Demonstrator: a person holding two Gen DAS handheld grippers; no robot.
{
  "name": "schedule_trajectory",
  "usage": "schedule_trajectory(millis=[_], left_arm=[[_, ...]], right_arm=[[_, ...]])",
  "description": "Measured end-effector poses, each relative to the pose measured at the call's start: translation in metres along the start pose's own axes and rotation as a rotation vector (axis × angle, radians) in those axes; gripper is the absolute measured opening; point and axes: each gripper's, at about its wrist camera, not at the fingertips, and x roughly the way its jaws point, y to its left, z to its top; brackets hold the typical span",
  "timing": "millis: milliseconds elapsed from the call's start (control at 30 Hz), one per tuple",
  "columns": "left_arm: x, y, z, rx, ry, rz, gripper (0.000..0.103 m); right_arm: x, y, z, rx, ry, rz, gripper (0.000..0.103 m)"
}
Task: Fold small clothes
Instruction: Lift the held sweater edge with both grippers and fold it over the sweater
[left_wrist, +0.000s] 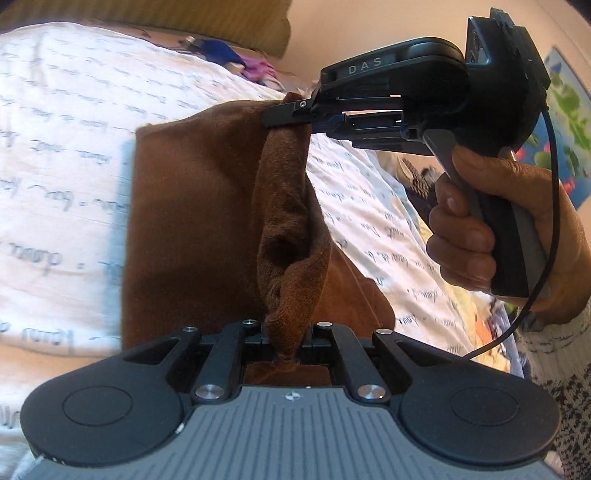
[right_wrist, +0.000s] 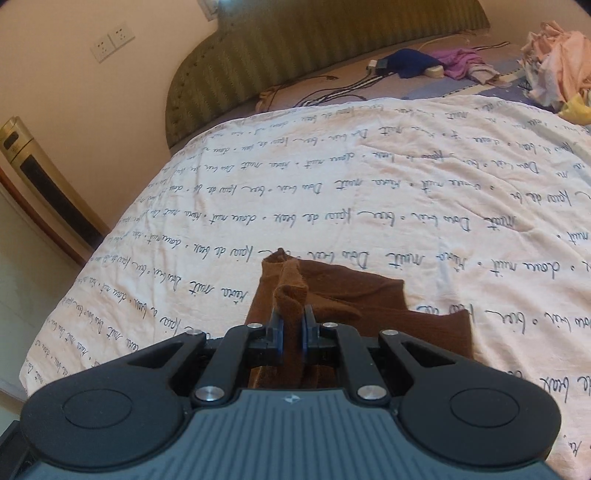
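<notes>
Pinching one corner of the brown cloth (left_wrist: 207, 206), the left gripper (left_wrist: 286, 338) is lifting a bunched ridge that is running away to the right gripper (left_wrist: 284, 110), clamped on the far corner. Beyond them, the rest is lying flat on the script-printed white quilt (right_wrist: 369, 177), with the green headboard (right_wrist: 332, 40) standing farthest.

Soft warm indoor light, faint shadows; fisheye-bent edges, left wrist view motion-blurred.
</notes>
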Motion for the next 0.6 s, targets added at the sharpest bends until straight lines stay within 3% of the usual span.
schedule_trajectory(millis=[333, 600], left_arm=[[0.051, -0.053, -0.004, 0.160, 0.107, 0.001, 0.008], [0.087, -0.070, -0.019, 0.281, 0.198, 0.056, 0.008]], right_arm=[[-0.026, -0.079, -0.027, 0.104, -0.041, -0.031, 0.008], [-0.021, -0.130, -0.062, 0.207, -0.040, -0.034, 0.008]])
